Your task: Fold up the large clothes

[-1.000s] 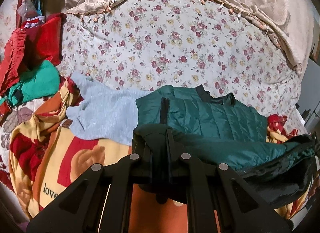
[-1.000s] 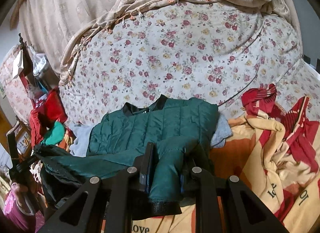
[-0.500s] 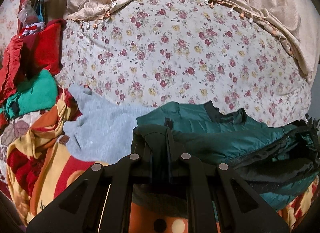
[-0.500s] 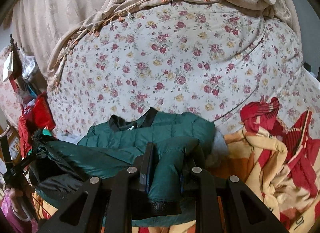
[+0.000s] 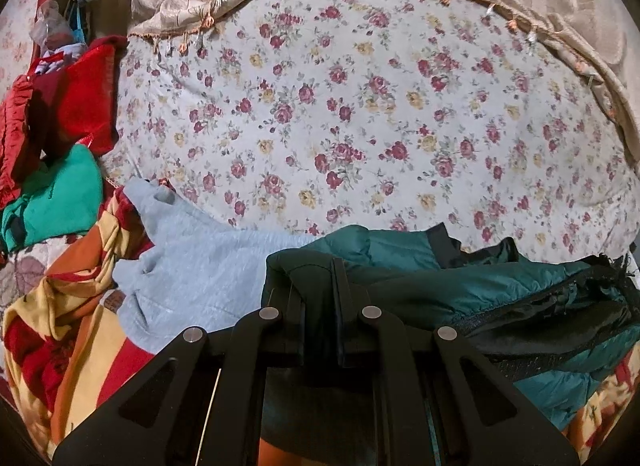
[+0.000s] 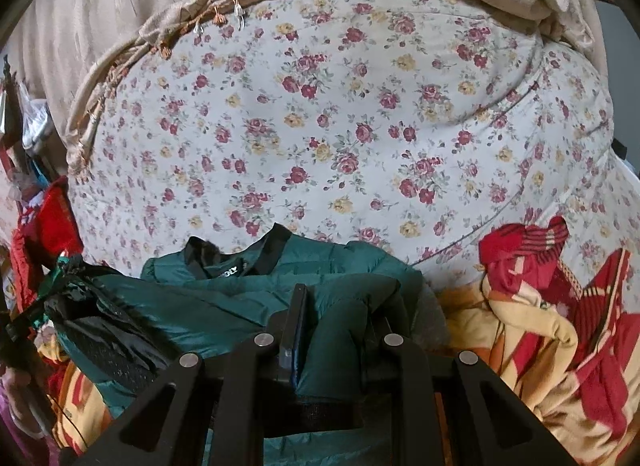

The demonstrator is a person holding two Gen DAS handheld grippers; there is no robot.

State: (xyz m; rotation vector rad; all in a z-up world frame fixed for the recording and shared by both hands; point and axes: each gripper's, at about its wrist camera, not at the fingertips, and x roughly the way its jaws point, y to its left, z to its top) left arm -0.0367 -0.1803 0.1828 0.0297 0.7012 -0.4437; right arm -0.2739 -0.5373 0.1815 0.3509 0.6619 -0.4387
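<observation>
A dark green quilted jacket (image 5: 500, 286) with a black collar lies on the bed and is lifted at its near edge; it also shows in the right wrist view (image 6: 224, 298). My left gripper (image 5: 320, 278) is shut on the jacket's left hem corner. My right gripper (image 6: 336, 314) is shut on a bunched fold or sleeve of the jacket (image 6: 340, 330). The far left corner of the jacket (image 6: 76, 278) is held up by my left gripper in the right wrist view.
A light grey sweater (image 5: 200, 262) lies under the jacket's left side. A yellow, orange and red blanket (image 5: 68, 326) covers the near bed; it also shows in the right wrist view (image 6: 552, 322). The floral bedsheet (image 5: 360, 125) stretches beyond. Red and green clothes (image 5: 60, 145) pile at the left.
Both grippers have carried the jacket's near edge up and towards its collar. Less of the jacket's flat front shows, and the fold is tighter.
</observation>
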